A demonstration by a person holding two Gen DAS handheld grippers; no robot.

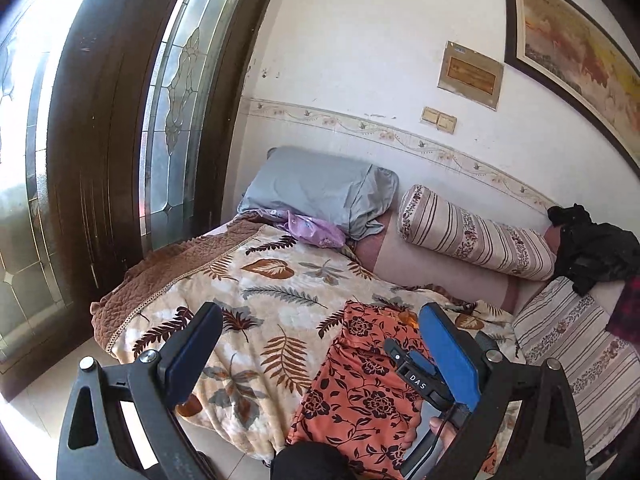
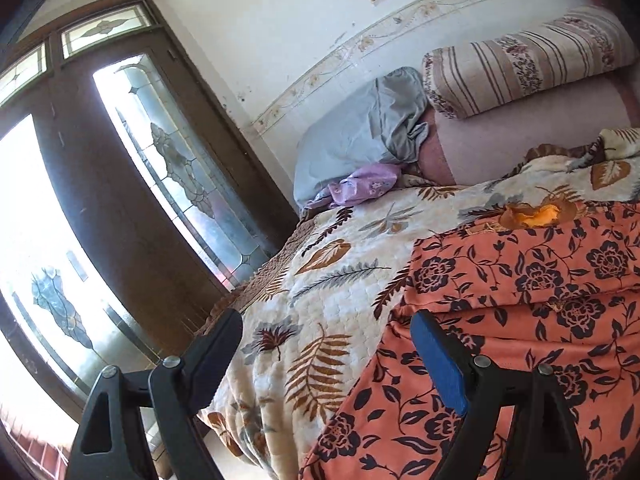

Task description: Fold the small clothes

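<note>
An orange garment with dark flowers (image 1: 360,384) lies spread on the leaf-print blanket (image 1: 256,288) of a bed and hangs over its near edge. It fills the lower right of the right wrist view (image 2: 520,304). My left gripper (image 1: 320,320) is open and empty, held above the bed's near edge, left of the garment's top. My right gripper (image 2: 324,330) is open and empty, low over the garment's left edge; it also shows in the left wrist view (image 1: 416,368), resting over the garment.
A grey pillow (image 1: 320,188) and a purple cloth (image 1: 316,228) lie at the bed's far end. A striped bolster (image 1: 476,232) rests against the wall, with dark clothing (image 1: 592,248) to its right. A glass-panelled wooden door (image 2: 132,184) stands left of the bed.
</note>
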